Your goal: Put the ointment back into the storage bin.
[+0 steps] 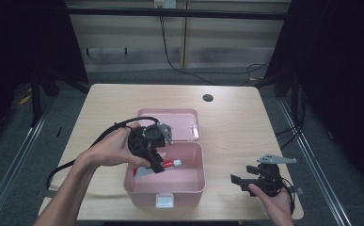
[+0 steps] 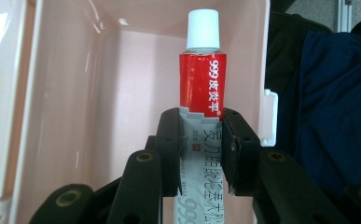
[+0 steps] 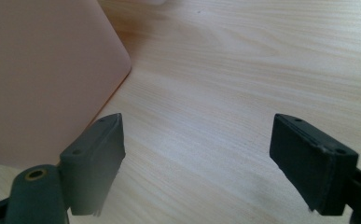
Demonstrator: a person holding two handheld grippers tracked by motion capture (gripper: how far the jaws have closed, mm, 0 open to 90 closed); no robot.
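Tube between left gripper jaws, inside pink box.

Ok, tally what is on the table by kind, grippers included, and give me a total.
Pink boxes, lid open: 1, the pink box
Tubes, red and white with a white cap: 1, the tube, clamped in the left gripper inside the box
Handheld grippers: 2, the left gripper and the right gripper, jaws apart over the table
Total: 4
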